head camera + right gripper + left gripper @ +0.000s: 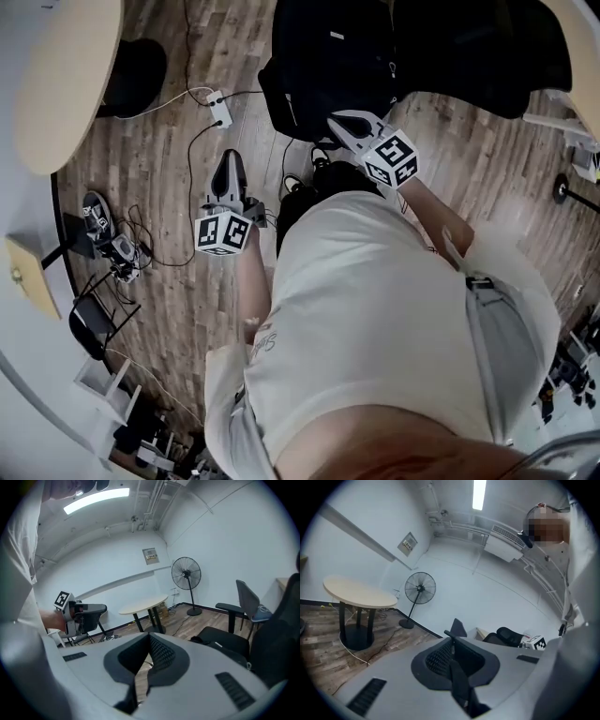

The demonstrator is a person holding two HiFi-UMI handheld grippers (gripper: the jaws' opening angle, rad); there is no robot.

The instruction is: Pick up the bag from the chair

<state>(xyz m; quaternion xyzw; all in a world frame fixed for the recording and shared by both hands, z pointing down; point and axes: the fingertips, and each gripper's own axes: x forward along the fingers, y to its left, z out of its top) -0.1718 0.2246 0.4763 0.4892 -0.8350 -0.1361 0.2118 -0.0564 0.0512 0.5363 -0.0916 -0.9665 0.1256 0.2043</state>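
Head view: looks steeply down past a white shirt [375,319] to a wood floor [469,159].
Bag: the black bag [323,66] fills the top centre of the head view. It merges with the black chair [487,47] at the upper right, so the edge between them cannot be told.
Right gripper: the right gripper [339,123] points toward the upper left, and its tips lie just at the bag's lower edge.
Right fingers: in the right gripper view the right gripper [150,639] has its fingers closed tip to tip on nothing. Only a sliver of floor shows behind the tips.
Left gripper: the left gripper [228,159] is left of centre over bare floor, well apart from the bag.
Left fingers: in the left gripper view the left gripper [456,629] has its fingers closed and empty.
Round bench: the round bench [66,80] is in the upper left of the head view. It stands at mid left in the left gripper view [358,595] and near the centre in the right gripper view [143,605].
Fan: a standing fan [420,588] is by the wall just right of the round bench. It sits right of centre in the right gripper view [186,573].
Power strip: a white power strip [219,108] with cables lies on the floor left of the bag.
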